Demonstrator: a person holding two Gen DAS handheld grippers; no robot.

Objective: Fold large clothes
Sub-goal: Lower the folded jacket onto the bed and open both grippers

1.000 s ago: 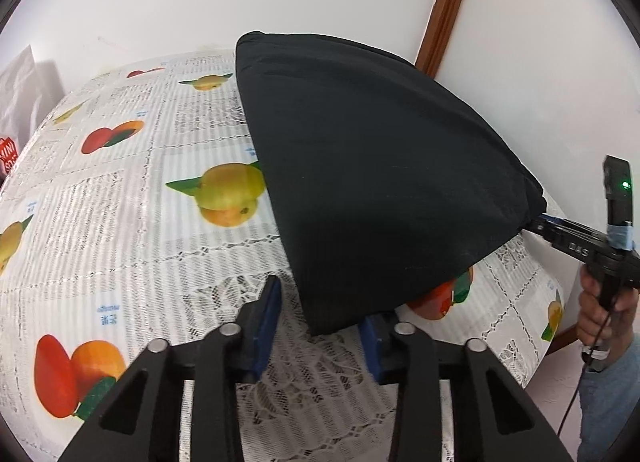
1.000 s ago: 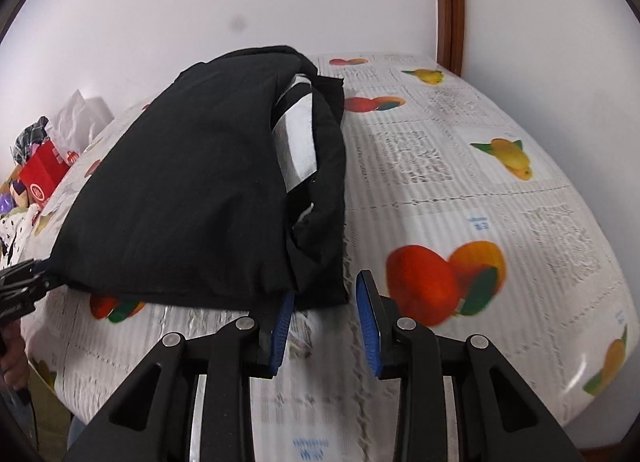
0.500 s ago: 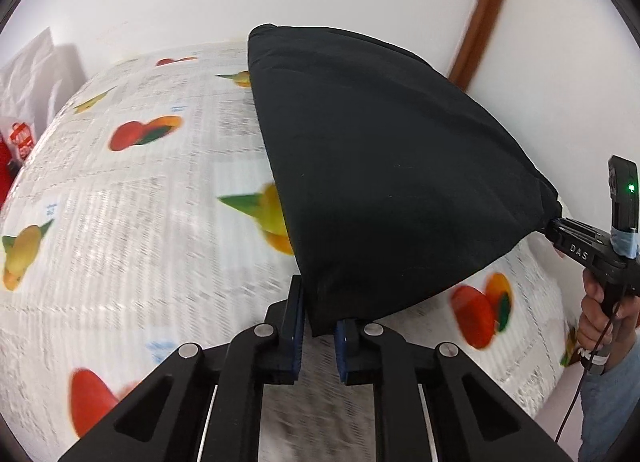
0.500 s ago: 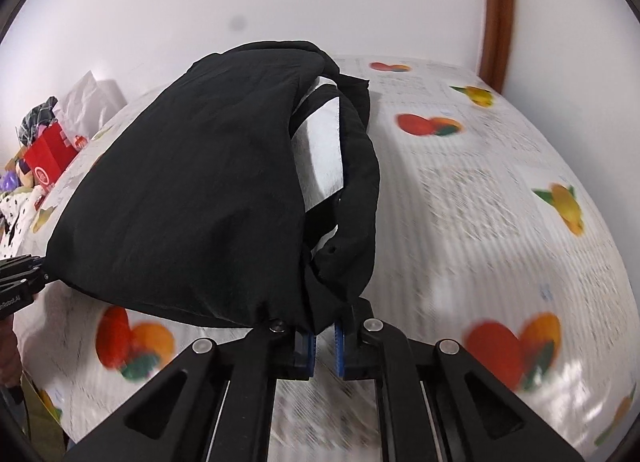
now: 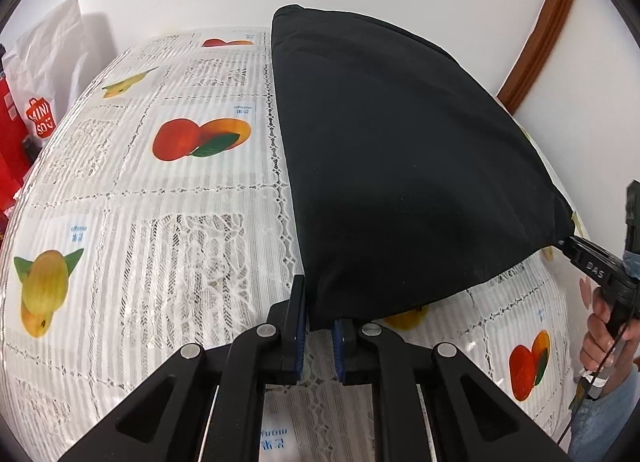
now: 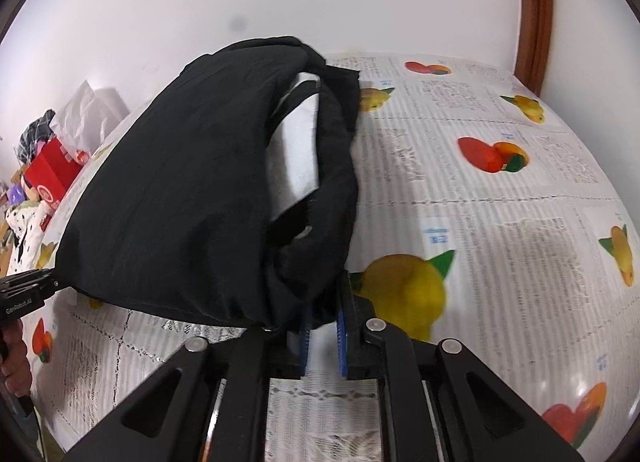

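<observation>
Left jaws: I have the left gripper (image 5: 320, 328) clamped on the near corner of the black garment (image 5: 400, 165), so that edge lifts with my hand.
Right jaws: the right gripper (image 6: 324, 326) has the bunched hem of the same garment between its blue pads; the jaws are easing apart a little, yet cloth still sits pinched there as far as I can judge.
Why two corners: holding both ends of one edge keeps it stretched taut between my hands, which I reckon sets up carrying that edge over for a fold.
Garment: it hangs tent-like from the two grips, its far part resting on the tablecloth (image 5: 160, 221); a white panel (image 6: 300, 149) shows inside the fold.
Surroundings: a red-and-white shopping bag (image 5: 38, 117) stands beyond the table's left edge, well apart from the cloth.
</observation>
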